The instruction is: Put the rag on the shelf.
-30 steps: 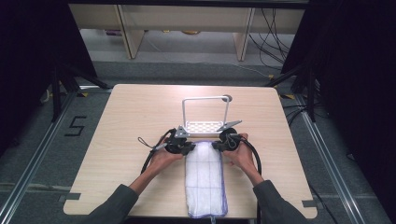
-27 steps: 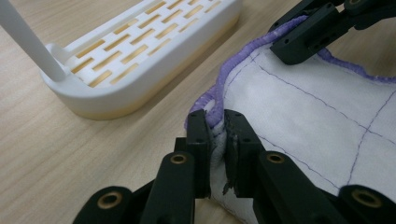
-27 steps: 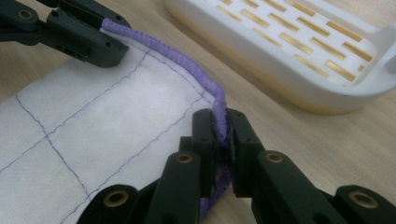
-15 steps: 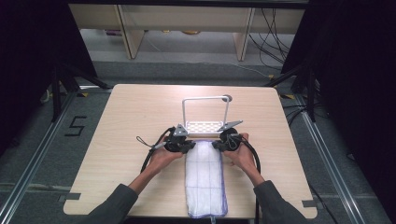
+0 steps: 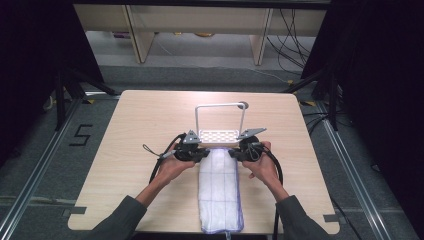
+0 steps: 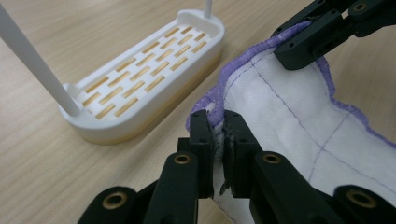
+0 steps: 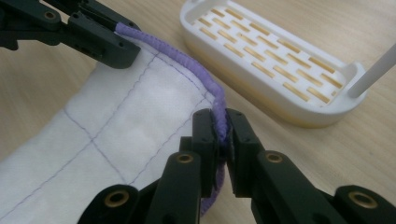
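A white cloth (image 5: pixel 219 187) with a purple hem lies lengthwise from the table's front edge toward the middle. My left gripper (image 5: pixel 204 153) is shut on the cloth's far left corner (image 6: pixel 219 122); its jaws pinch the hem. My right gripper (image 5: pixel 234 153) is shut on the far right corner (image 7: pixel 219 122) of the same cloth (image 7: pixel 116 140). Just beyond the cloth's far edge stands a white slotted rack base (image 5: pixel 218 136) with a tall white hoop handle (image 5: pixel 220 106). The rack (image 6: pixel 140 79) sits left of the left jaws, and the rack (image 7: pixel 271 60) sits right of the right jaws.
The light wooden table (image 5: pixel 130 130) has bare room left, right and behind the rack. Cables (image 5: pixel 160 160) trail from both grippers. A grey floor, metal rails and dark stands surround the table; a "5" mark (image 5: pixel 81 135) is on the floor at left.
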The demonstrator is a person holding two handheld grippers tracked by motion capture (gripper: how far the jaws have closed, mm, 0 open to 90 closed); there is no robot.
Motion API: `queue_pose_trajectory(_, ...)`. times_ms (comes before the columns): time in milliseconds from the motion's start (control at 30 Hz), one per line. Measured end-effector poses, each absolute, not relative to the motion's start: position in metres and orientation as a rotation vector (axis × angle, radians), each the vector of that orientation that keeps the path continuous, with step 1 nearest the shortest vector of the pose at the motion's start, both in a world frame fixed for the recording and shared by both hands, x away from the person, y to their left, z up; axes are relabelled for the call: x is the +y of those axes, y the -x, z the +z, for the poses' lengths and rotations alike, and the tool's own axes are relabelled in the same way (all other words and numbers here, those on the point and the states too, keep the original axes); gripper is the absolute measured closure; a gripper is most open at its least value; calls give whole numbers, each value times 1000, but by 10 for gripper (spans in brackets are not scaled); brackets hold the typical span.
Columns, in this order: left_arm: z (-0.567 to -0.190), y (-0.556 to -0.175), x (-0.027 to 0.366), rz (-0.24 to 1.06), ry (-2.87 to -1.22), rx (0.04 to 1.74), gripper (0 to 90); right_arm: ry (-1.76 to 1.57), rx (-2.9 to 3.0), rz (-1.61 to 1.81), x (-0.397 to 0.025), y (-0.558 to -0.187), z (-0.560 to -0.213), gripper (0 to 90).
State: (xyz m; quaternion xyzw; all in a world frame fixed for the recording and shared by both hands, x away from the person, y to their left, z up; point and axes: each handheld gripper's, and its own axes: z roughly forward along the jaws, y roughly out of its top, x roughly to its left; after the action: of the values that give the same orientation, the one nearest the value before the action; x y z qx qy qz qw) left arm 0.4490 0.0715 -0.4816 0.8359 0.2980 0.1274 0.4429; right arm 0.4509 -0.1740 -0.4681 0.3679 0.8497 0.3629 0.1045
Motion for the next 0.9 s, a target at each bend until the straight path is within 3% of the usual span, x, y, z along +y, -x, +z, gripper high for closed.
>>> queue_pose_trajectory(333,-441,-422,75,306,-1999,662,826,-1003,2464,1173,-187,-420,-432,838)
queue_pose_trajectory(900,-396,-410,82,327,-1927,595,833,-905,2374,1301,-192,-404,-380,840)
